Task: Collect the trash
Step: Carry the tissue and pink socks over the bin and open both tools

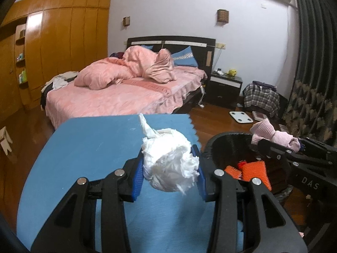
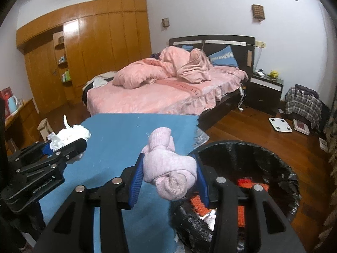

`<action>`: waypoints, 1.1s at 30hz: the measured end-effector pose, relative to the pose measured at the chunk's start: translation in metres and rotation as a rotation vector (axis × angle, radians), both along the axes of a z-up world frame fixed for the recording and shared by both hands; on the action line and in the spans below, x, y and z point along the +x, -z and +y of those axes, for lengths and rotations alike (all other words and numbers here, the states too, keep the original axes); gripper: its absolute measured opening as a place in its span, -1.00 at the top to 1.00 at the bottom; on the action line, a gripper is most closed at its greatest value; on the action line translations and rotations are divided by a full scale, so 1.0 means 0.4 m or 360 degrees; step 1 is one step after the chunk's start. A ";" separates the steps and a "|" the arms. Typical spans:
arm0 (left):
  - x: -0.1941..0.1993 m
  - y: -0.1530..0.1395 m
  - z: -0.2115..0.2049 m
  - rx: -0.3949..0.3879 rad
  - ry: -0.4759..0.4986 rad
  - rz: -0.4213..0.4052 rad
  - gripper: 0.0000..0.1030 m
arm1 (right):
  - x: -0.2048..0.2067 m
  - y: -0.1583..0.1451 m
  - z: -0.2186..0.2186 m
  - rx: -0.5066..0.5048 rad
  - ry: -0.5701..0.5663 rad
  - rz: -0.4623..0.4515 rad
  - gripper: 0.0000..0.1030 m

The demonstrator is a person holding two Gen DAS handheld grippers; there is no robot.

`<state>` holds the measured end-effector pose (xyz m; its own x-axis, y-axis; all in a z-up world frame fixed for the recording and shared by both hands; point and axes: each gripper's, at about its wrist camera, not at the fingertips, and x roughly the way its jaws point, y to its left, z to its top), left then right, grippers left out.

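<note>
- We take the round black bin with its black liner (image 2: 242, 147) as our landmark; it stands on the wooden floor just beside the flat blue table top (image 1: 94, 147), on that table's right, and already holds orange ridged pieces (image 1: 256, 169)
- We read the step in hand as the carry: both pieces of trash are lifted clear of the blue table top and neither has been dropped into the bin yet
- Our right gripper (image 2: 169, 178) is clamped on a knotted pale pink knitted sock (image 2: 168, 168), which hangs right at the bin's near-left rim, part over the opening; its long axis runs away from us, the loose cuff end pointing up and towards the far side of the bin
- Our left gripper (image 1: 169, 170) is clamped on a crumpled white tissue wad (image 1: 168, 164), left of the bin and above the table; the wad is roughly round, with one twisted tail pointing up and away
- Next, we judge, each load must be brought over the bin's mouth, inside the rim, before the jaws part; the left load has further to go, so the two grippers must not crowd each other
</note>
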<state>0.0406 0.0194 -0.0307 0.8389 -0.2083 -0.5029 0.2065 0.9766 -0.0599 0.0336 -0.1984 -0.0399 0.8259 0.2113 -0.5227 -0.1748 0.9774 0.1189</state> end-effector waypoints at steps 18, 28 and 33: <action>-0.012 -0.039 -0.172 -0.0023 0.0234 -0.0076 0.22 | -0.063 -0.038 -0.179 0.0007 0.0253 -0.0084 0.13; 0.014 -0.029 -0.285 -0.0029 0.0379 -0.0100 0.22 | -0.057 -0.022 -0.295 0.0005 0.0377 -0.0076 0.12; 0.042 -0.009 -0.344 -0.0032 0.0444 -0.0087 0.22 | -0.043 -0.009 -0.345 -0.0004 0.0408 -0.0068 0.12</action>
